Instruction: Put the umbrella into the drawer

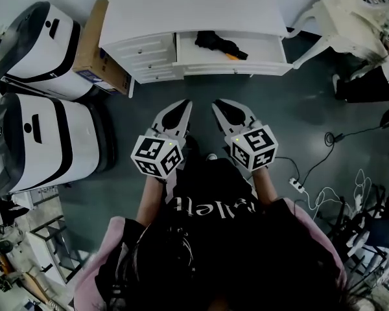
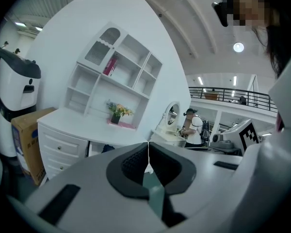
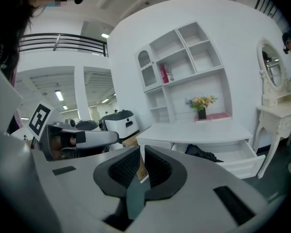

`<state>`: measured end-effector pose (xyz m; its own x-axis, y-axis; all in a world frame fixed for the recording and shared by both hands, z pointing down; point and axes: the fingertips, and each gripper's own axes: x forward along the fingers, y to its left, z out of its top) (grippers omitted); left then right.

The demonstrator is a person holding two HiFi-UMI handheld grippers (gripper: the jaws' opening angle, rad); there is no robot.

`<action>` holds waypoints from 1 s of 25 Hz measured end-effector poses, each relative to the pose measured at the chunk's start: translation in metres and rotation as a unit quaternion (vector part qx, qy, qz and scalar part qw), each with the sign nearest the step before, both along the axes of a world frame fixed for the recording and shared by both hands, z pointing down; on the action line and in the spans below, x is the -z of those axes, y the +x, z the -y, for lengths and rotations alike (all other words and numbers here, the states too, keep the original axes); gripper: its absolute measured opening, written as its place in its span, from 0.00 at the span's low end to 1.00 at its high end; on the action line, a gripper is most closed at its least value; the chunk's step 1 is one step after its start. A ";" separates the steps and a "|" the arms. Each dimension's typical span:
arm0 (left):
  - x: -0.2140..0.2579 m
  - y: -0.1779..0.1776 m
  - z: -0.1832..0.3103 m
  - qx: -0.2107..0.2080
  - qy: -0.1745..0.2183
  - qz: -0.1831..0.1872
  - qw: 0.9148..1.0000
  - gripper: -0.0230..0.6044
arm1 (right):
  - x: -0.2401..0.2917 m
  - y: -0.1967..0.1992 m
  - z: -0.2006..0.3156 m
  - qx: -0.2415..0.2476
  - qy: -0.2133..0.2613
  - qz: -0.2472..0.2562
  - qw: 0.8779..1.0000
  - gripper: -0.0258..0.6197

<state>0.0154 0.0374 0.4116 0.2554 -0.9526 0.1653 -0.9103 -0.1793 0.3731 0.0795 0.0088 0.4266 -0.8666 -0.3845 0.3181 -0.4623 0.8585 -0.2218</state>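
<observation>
The black folded umbrella (image 1: 220,43) lies inside the open drawer (image 1: 233,63) of the white desk (image 1: 188,8); in the right gripper view the umbrella (image 3: 202,154) shows as a dark bundle in the drawer (image 3: 245,160). Both grippers hover over the dark floor, well short of the desk, side by side and pointing at it. My left gripper (image 1: 185,104) (image 2: 148,147) is shut with nothing between its pads. My right gripper (image 1: 216,103) (image 3: 141,152) is shut too, holding nothing.
Two white-and-black machines (image 1: 42,41) (image 1: 42,141) and a cardboard box (image 1: 94,44) stand left of the desk. A white vanity table (image 1: 350,18) is at the right. Cables and a power strip (image 1: 297,185) lie on the floor at the right. A flower pot (image 3: 202,104) sits on the desk.
</observation>
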 end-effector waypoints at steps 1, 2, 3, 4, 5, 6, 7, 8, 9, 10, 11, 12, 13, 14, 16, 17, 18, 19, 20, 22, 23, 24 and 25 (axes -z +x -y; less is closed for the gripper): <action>0.000 0.001 -0.003 0.002 0.000 0.000 1.000 0.06 | 0.000 0.001 -0.003 0.002 0.002 -0.001 1.000 0.13; 0.000 0.002 -0.006 0.004 0.001 0.000 1.000 0.06 | 0.000 0.002 -0.005 0.003 0.003 -0.001 1.000 0.13; 0.000 0.003 -0.009 0.005 0.001 0.000 1.000 0.06 | 0.001 0.003 -0.007 0.004 0.005 -0.002 1.000 0.13; 0.001 0.004 -0.011 0.007 0.002 0.001 1.000 0.06 | 0.001 0.004 -0.009 0.005 0.006 -0.003 1.000 0.13; 0.001 0.006 -0.013 0.008 0.002 0.002 1.000 0.06 | 0.002 0.006 -0.011 0.007 0.008 -0.004 1.000 0.13; 0.002 0.007 -0.016 0.008 0.003 0.002 1.000 0.06 | 0.002 0.007 -0.013 0.008 0.009 -0.005 1.000 0.13; 0.003 0.009 -0.018 0.009 0.004 0.002 1.000 0.06 | 0.002 0.008 -0.015 0.009 0.010 -0.007 1.000 0.13; 0.004 0.010 -0.020 0.009 0.004 0.003 1.000 0.06 | 0.003 0.009 -0.018 0.011 0.011 -0.008 1.000 0.13; 0.004 0.011 -0.022 0.009 0.005 0.003 1.000 0.06 | 0.003 0.009 -0.020 0.012 0.012 -0.010 1.000 0.12; 0.005 0.012 -0.023 0.009 0.007 0.004 1.000 0.06 | 0.003 0.010 -0.021 0.014 0.013 -0.011 1.000 0.12; 0.006 0.012 -0.024 0.009 0.008 0.004 1.000 0.06 | 0.004 0.010 -0.022 0.015 0.014 -0.012 1.000 0.12; 0.006 0.013 -0.024 0.008 0.009 0.005 1.000 0.06 | 0.004 0.011 -0.023 0.016 0.015 -0.012 1.000 0.12; 0.007 0.014 -0.024 0.008 0.010 0.005 1.000 0.06 | 0.005 0.011 -0.023 0.017 0.017 -0.012 1.000 0.12; 0.008 0.014 -0.023 0.008 0.011 0.006 1.000 0.06 | 0.005 0.011 -0.023 0.017 0.018 -0.012 1.000 0.12; 0.009 0.016 -0.022 0.006 0.013 0.006 1.000 0.06 | 0.006 0.012 -0.023 0.018 0.018 -0.013 1.000 0.12; 0.009 0.017 -0.022 0.005 0.013 0.007 1.000 0.06 | 0.006 0.012 -0.023 0.019 0.018 -0.013 1.000 0.12; 0.009 0.018 -0.021 0.003 0.013 0.007 1.000 0.06 | 0.005 0.013 -0.023 0.019 0.018 -0.014 1.000 0.12; 0.009 0.020 -0.020 0.002 0.013 0.007 1.000 0.06 | 0.005 0.015 -0.023 0.019 0.019 -0.015 1.000 0.12; 0.009 0.021 -0.020 0.001 0.013 0.008 1.000 0.06 | 0.005 0.016 -0.023 0.019 0.019 -0.015 1.000 0.12; 0.010 0.023 -0.019 0.000 0.014 0.008 1.000 0.06 | 0.005 0.016 -0.022 0.019 0.019 -0.015 1.000 0.12; 0.010 0.023 -0.018 -0.001 0.014 0.009 1.000 0.06 | 0.006 0.017 -0.021 0.019 0.019 -0.015 1.000 0.12; 0.011 0.023 -0.017 -0.001 0.014 0.009 1.000 0.06 | 0.006 0.017 -0.021 0.019 0.019 -0.015 1.000 0.12; 0.011 0.024 -0.017 -0.002 0.014 0.009 1.000 0.06 | 0.006 0.018 -0.020 0.019 0.019 -0.015 1.000 0.12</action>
